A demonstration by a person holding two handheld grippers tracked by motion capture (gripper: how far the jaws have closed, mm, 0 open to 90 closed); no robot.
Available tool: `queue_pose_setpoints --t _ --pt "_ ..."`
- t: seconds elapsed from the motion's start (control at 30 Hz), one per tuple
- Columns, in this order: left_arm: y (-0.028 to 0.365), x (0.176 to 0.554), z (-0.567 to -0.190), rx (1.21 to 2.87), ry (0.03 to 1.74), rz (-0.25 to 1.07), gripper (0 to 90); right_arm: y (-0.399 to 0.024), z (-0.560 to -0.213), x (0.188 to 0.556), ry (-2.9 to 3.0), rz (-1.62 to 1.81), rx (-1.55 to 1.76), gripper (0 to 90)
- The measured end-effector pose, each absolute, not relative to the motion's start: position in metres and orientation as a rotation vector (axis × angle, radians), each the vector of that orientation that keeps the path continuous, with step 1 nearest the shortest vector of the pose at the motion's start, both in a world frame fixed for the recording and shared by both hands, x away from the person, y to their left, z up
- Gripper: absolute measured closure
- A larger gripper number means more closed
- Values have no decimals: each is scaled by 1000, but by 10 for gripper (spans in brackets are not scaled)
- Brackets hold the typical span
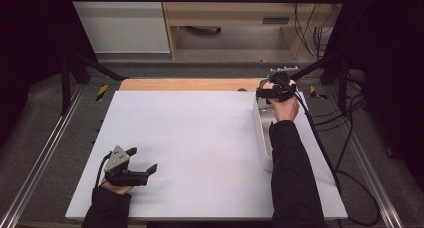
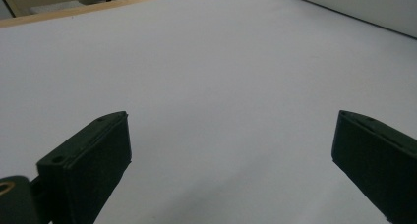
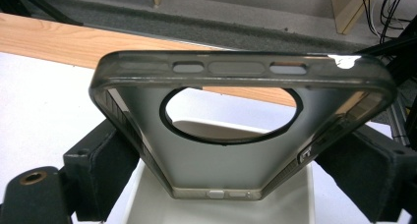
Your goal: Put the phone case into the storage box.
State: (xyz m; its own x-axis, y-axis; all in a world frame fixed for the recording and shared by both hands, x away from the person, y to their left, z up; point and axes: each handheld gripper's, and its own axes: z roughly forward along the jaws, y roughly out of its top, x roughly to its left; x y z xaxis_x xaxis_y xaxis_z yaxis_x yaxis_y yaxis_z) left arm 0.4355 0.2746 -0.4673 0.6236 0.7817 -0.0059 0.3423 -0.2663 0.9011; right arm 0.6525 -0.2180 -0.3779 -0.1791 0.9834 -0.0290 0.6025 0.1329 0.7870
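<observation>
Right claw [image 3: 231, 160] clamped on a translucent grey phone case [image 3: 236, 130], one jaw pressed against each long side; case raised clear of the surface, its big round camera cutout facing the lens, its far rim carrying three slots. Directly beneath: a white tray [image 3: 216, 204], long and narrow. From the high view, right claw [image 1: 274, 90] held above the far end of that tray [image 1: 263, 138], which lies along the right-hand side of the desk [image 1: 200, 138], near the edge yet still on the white sheet.

Left claw [image 1: 142, 160] spread wide, gripping nothing, parked low at the near left of the desk. From its own camera, both jaws [image 2: 231, 155] far apart over bare white sheet.

Desk top: matte white, flat, unmarked. Along the far edge, a strip of bare wood [image 1: 190, 84] exposed beyond the white. Broad open stretch of white between the two claws, well apart from each other; little margin between tray and right edge.

Around the desk: grey carpet floor [image 1: 60, 138], metal rails [image 1: 35, 168] running down both sides, black frame struts at the far corners, cables [image 1: 345, 153] trailing down the right side. Beyond the far edge, a white cabinet panel [image 1: 120, 23] and a pale wooden shelf unit [image 1: 235, 13].
</observation>
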Motion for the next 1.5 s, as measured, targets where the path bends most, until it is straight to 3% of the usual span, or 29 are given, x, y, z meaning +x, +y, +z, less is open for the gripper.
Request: queue_pose_setpoints --t 0.8,1.27,1.5 --pt "274 436 -468 1866 895 553 9 -220 -388 657 1830 873 1560 112" --pt "274 436 -468 1870 893 549 9 -220 -388 657 1817 905 1519 3" --pt "274 436 -468 1868 892 549 9 -222 -380 652 1770 940 1474 2"
